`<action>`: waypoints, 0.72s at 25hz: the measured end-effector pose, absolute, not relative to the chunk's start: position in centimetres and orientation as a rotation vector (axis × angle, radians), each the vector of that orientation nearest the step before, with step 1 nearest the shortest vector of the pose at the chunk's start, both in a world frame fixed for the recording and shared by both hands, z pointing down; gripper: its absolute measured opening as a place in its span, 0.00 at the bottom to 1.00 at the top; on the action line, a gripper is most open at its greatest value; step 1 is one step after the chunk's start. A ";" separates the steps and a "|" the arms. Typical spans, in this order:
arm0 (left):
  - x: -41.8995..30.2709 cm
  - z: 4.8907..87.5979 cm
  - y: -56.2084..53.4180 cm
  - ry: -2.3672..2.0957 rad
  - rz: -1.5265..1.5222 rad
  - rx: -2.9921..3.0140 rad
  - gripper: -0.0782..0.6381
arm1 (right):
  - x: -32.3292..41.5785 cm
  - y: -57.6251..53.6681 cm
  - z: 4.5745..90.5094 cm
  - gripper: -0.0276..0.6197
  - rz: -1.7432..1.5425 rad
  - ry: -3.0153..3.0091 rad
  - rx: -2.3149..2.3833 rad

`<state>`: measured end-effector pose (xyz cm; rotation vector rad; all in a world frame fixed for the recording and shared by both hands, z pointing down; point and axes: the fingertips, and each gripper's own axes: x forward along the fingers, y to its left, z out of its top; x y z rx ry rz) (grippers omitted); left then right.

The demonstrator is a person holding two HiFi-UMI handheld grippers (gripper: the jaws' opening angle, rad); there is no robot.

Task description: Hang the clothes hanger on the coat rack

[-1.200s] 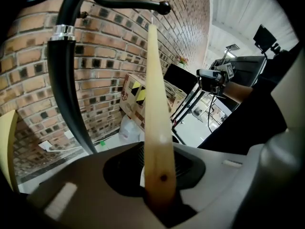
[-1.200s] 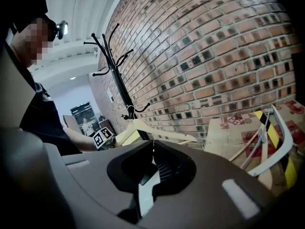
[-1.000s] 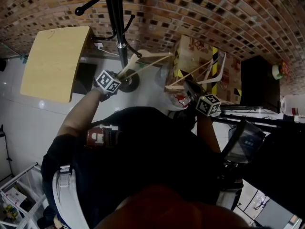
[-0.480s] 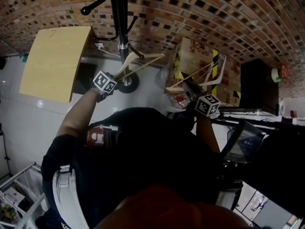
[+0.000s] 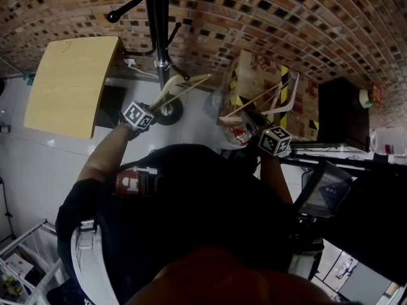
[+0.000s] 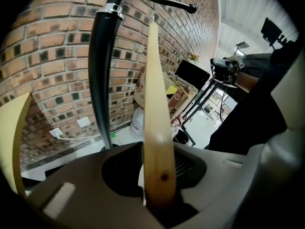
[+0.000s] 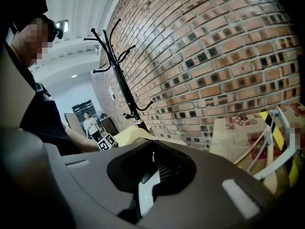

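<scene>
One pale wood panel [image 5: 70,84] at far left, over glossy white floor tiles [image 5: 38,164].

1 coat rack [image 5: 156,24]: black pole, curved prongs at the top, round base [image 5: 170,110] on the floor against the brick wall [image 5: 267,11].

Left gripper [image 5: 152,105], just left of the base, is clamped on 1 wooden hanger [image 5: 184,86].
- In the head view, the hanger's long axis runs from the jaws up and to the right, crossing in front of the lower pole.
- In the left gripper view, the hanger arm [image 6: 157,118] points straight away from the camera and up the frame, just right of the pole [image 6: 102,66].
- Far end sits close under a prong [image 6: 167,1]. Contact there: cannot tell.
- Jaws close tight on the near end, wood filling the gap.

Cardboard box [image 5: 254,75] stands against the wall, right of the rack, with yellow-black stripes on one face. At least 2 more hangers are inside: one wooden [image 5: 254,99] and one white [image 5: 283,103], both leaning.

Right gripper [image 5: 254,122] is held low in front of the box, well apart from the rack. The right gripper view shows its jaws closed together with nothing between them.

2 grippers in all, each with a marker cube.

Dark cabinet [image 5: 343,107] at right along the same wall. Second person [image 7: 88,123] stands far back in the room, small in the right gripper view.
</scene>
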<state>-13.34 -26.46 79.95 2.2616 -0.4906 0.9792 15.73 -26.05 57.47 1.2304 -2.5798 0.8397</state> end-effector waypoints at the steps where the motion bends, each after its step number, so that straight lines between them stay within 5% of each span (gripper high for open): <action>1: -13.3 79.9 -26.6 -0.499 0.956 2.251 0.28 | 15.7 -26.1 57.4 0.08 0.837 -2.581 1.230; 8: -14.9 78.2 -26.1 -0.580 0.713 2.229 0.50 | 15.3 -26.2 57.1 0.08 0.825 -2.594 1.216; 18: -22.5 70.6 -26.2 -0.879 0.250 2.231 0.55 | 13.3 -27.4 56.3 0.08 0.789 -2.641 1.155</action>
